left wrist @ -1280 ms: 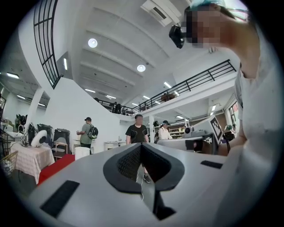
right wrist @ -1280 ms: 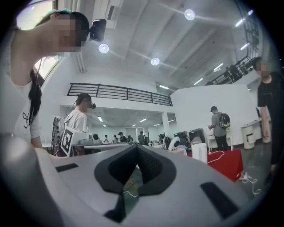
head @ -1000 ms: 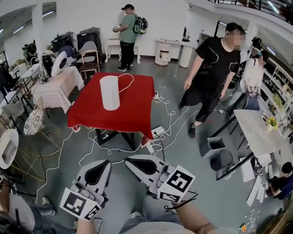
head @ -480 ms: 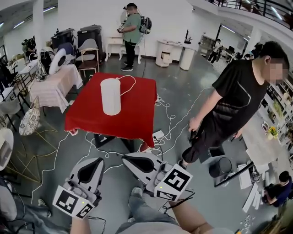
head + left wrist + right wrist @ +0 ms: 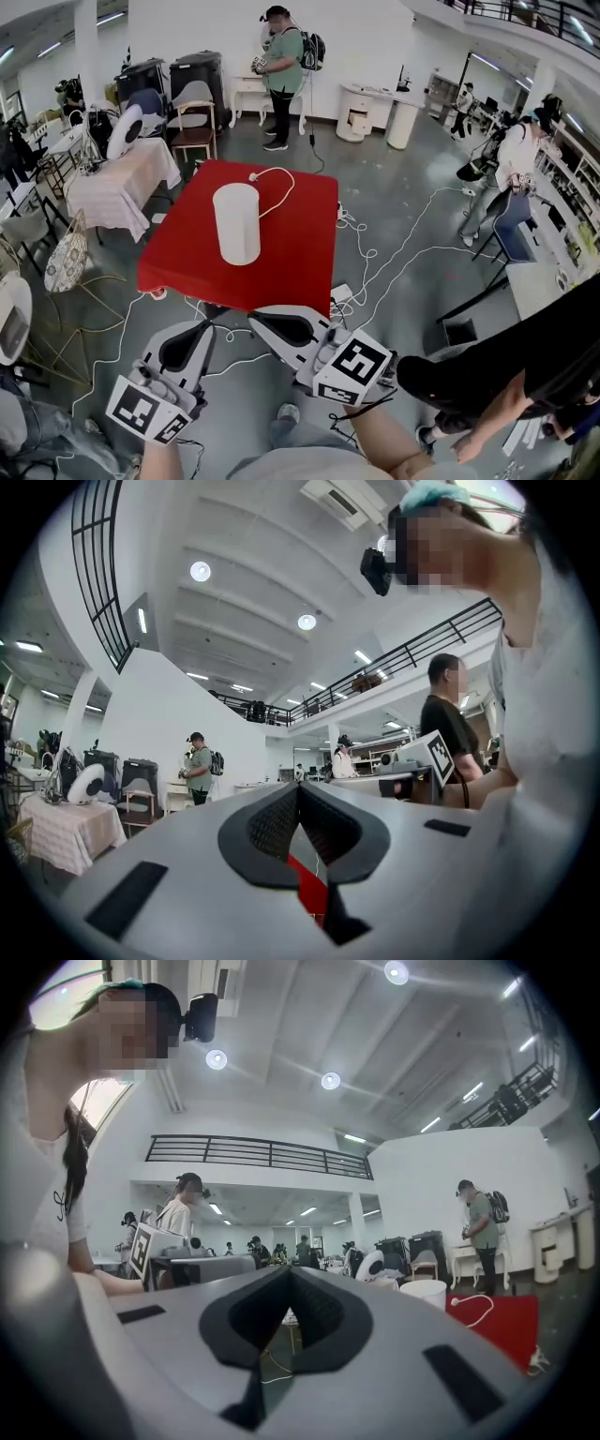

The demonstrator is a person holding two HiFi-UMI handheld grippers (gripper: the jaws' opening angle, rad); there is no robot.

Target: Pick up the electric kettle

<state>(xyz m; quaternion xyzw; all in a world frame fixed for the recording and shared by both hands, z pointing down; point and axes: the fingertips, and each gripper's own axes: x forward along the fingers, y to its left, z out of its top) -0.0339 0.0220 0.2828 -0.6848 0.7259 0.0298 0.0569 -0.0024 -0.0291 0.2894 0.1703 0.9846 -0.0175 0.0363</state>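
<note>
The electric kettle [image 5: 236, 223], a tall white cylinder, stands upright near the middle of a table with a red cloth [image 5: 300, 253]. Its white cord [image 5: 274, 192] trails toward the far edge. My left gripper [image 5: 203, 326] and right gripper [image 5: 255, 315] are held low in the head view, short of the table's near edge and pointing at it. Both are shut, with nothing between the jaws. In the left gripper view the left gripper [image 5: 298, 786] has its tips together and a strip of red cloth [image 5: 306, 885] shows below them. The right gripper view shows the right gripper [image 5: 289, 1269] and, to its right, the kettle [image 5: 424, 1294].
White cables [image 5: 384, 262] and a power strip [image 5: 339, 294] lie on the grey floor right of the table. A person in black [image 5: 506, 370] is close at lower right. A person in a green shirt [image 5: 286, 66] stands beyond the table. A pale-clothed table [image 5: 117, 183] and chairs are at left.
I have come closer to the red table, which now looks larger. The person in black has walked from beside the table to my lower right. Both grippers stay shut.
</note>
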